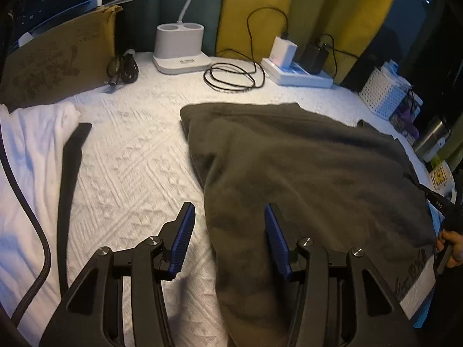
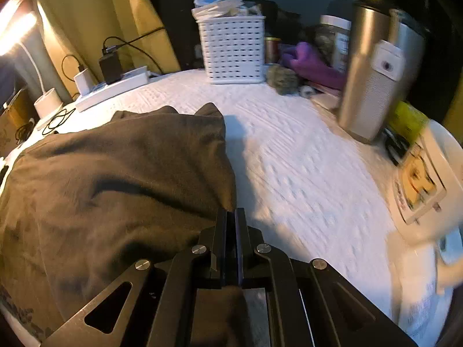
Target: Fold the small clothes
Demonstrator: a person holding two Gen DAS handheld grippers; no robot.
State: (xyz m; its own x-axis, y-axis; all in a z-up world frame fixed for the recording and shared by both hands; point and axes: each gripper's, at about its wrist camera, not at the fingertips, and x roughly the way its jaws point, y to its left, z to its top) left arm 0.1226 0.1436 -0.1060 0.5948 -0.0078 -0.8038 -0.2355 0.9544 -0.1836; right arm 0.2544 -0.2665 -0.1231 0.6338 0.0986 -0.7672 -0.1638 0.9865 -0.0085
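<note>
Dark grey garment lies spread on the white textured bed cover, roughly centre, bunched w/ soft creases, its left edge running diagonally down toward you; a printed strip shows near its lower right corner in the left wrist view. Your right gripper is pressed together at the garment's right edge, and cloth looks pinched between the pads, w/ fabric also showing under the jaws, so I read that side as gripped. Your left gripper is spread about halfway, one finger over bare cover, the other over the cloth, straddling the left edge w/o pinching anything. My read: you're at the grab stage of a fold, one corner secured, the other not yet. Next move IMO: drop the left pads onto that near left edge, close on one layer only, then lift both sides evenly and carry the hem away from you toward the far edge. Watch the drag, since the cloth is limp and will bunch if one side leads. Outward: white garment at far left w/ a black cable across it, coiled charger cord and power strip at the back, white basket and steel tumbler on the right, all well apart from the fold path.
</note>
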